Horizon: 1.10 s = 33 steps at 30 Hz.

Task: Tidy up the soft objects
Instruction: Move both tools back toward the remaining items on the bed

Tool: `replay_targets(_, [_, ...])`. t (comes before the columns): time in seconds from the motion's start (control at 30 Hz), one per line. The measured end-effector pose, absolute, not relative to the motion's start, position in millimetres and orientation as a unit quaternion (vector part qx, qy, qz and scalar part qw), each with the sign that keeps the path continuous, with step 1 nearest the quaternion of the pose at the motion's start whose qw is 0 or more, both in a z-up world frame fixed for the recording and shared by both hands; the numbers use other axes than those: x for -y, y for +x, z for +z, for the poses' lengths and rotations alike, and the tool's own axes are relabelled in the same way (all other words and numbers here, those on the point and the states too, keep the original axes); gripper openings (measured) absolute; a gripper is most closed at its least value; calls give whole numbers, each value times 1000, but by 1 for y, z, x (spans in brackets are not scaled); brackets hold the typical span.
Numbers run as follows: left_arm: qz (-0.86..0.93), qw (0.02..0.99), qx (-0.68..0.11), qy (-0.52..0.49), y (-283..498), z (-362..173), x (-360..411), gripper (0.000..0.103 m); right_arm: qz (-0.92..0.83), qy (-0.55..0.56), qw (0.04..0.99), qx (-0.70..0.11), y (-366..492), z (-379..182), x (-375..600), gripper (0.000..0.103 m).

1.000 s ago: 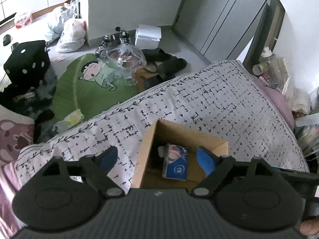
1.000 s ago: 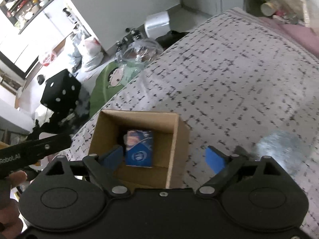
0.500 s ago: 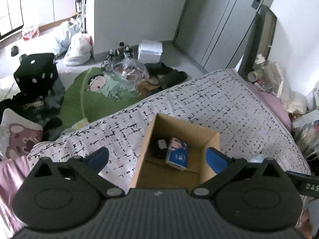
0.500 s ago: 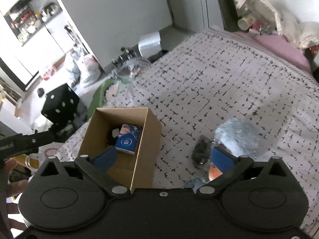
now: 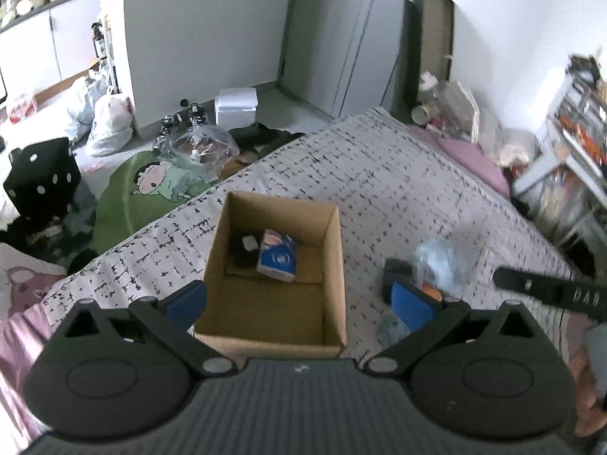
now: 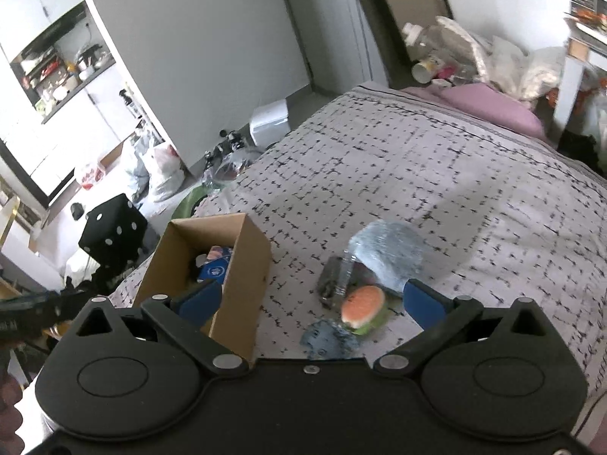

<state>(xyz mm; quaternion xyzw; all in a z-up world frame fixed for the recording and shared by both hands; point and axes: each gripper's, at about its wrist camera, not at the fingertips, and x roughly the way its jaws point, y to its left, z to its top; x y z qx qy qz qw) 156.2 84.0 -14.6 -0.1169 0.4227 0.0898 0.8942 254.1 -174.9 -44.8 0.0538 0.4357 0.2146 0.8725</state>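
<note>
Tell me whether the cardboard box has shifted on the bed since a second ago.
Cannot tell. The cardboard box looks different only because both cameras pulled back; it sits near the same edge of the patterned bedspread as before.

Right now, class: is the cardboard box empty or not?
Not empty: the cardboard box holds a blue packet and a dark item.

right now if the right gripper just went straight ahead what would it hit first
Probably the burger toy lying on the bed, just ahead between the open right gripper fingers, though depth is hard to judge.
</note>
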Motion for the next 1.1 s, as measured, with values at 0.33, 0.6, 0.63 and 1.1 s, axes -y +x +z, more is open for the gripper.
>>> replay_targets(0.33, [130,889,-424,-116,132,-25,-58,103,215,52,875,-430,224,-55,201,103])
replay_targets(0.6, [109,888,-432,-116,122,-43,-29,102,217,43,880,-420,207,-61,217,103])
replay_targets(0.63, [108,888,-432,-115,121,-44,-25,102,219,42,880,-420,206,-61,218,103])
replay_targets(1.1, [114,882,-437,-132,115,-66,16,102,239,15,866,-439,198,-73,230,103])
